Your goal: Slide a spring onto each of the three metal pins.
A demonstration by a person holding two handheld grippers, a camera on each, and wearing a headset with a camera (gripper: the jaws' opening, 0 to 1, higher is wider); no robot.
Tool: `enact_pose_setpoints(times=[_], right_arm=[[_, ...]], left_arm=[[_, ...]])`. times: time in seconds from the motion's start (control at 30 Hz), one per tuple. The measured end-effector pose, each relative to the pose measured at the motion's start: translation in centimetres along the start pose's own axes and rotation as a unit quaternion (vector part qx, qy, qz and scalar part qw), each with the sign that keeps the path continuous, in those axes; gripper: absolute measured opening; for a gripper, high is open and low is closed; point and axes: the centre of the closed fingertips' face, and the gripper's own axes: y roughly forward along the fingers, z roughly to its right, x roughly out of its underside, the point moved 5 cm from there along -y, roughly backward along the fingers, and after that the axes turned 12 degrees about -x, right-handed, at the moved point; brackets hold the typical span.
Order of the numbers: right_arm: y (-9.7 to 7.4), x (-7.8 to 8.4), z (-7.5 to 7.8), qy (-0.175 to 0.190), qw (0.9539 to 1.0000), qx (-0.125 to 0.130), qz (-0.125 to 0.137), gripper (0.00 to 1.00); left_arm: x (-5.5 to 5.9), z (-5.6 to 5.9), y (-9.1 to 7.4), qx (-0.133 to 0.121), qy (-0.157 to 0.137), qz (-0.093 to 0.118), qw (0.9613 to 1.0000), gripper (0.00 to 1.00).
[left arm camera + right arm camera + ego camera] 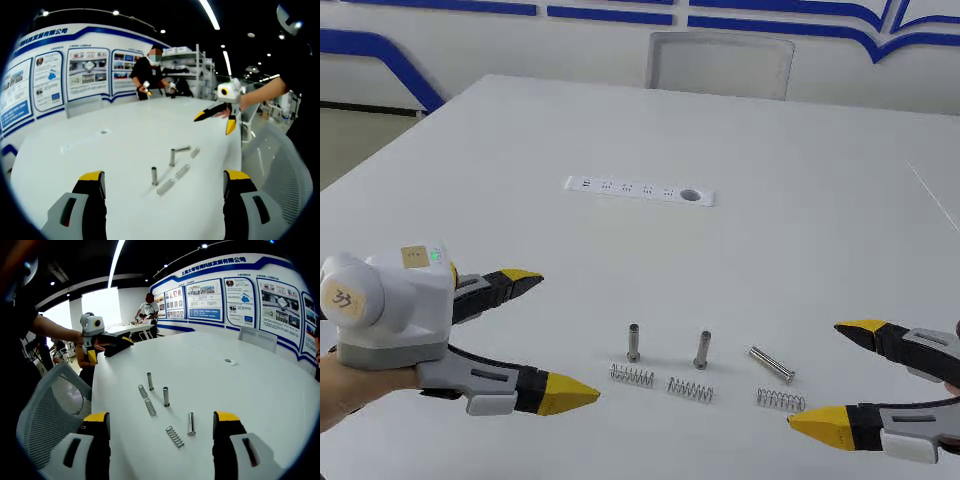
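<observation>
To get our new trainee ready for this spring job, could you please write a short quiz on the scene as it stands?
1. True or false: all three pins stand upright on the table.
2. How many springs are already on a pin? A) none B) one C) three
3. Fill in: the jaws of the left gripper and the right gripper are both ____.

Key
1. False: two stand upright, and the one on the right lies flat.
2. A: each spring lies on the table in front of a pin.
3. open, and neither holds anything.
</observation>
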Motion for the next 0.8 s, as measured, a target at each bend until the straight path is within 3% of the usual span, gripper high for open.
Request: enact_pose_setpoints(times=[0.43,0.57,0.8], right_arm=[[0.4,-0.1,0.9,0.017,0.9996,0.014,0.016,0.84],[0.4,-0.1,1.5,0.018,0.9995,0.023,0.016,0.81],[0.9,-0.3,2.3,0.018,0.9990,0.038,0.015,0.79]], left_arm=[[0.2,-0.4,0.2,-0.015,-0.007,0.010,0.9998,0.98],[-0.2,-0.7,0.2,-0.025,-0.025,0.026,0.9990,0.99],[0.1,-0.4,0.5,-0.012,-0.015,0.013,0.9997,1.00]])
